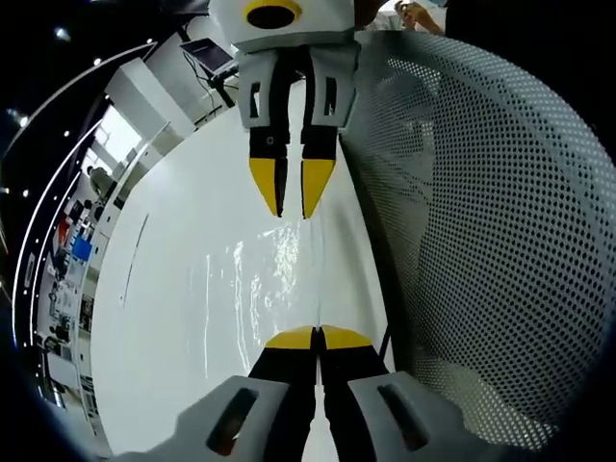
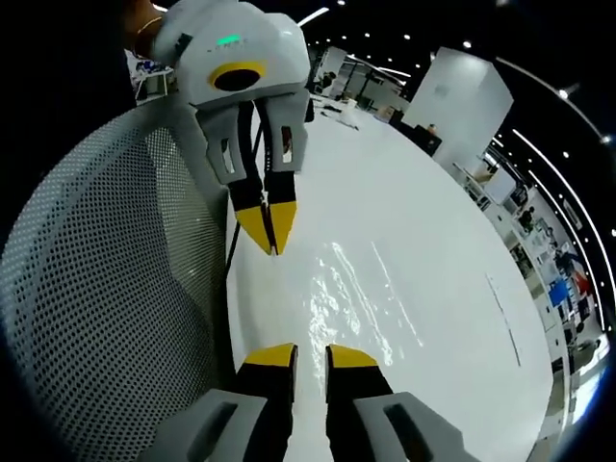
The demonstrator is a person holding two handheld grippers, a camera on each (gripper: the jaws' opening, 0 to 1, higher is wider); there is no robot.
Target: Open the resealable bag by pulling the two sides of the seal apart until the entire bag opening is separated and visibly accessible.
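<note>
I hold 2 grippers facing each other over a white surface (image 1: 173,318), with a clear resealable bag (image 1: 274,279) stretched flat between them. The bag is nearly see-through; I can make it out mainly by the wrinkled glare on its film, which runs from my near jaws toward the opposite gripper in both views.

In the left gripper view, my left gripper (image 1: 317,339) rises from the bottom with its yellow-tipped jaws pressed together, and the near edge of the bag meets them right at the tips, so they look clamped on the film. Across from it, my right gripper (image 1: 292,197) comes down from the top, jaws narrow, tips at the far edge of the bag.

In the right gripper view, my right gripper (image 2: 312,358) shows a small gap between its 2 yellow tips, with the bag (image 2: 356,298) reaching into that gap; I cannot tell for certain that the film is pinched there. The left gripper (image 2: 270,231) hangs from the upper left with its jaws nearly closed at the bag's other edge.

Whether the seal has parted at all I cannot tell, as the film is too clear.

A white perforated mesh chair back (image 1: 481,221) curves just beside the surface, next to both grippers. Desks and shelving stand in the dim room well beyond.
</note>
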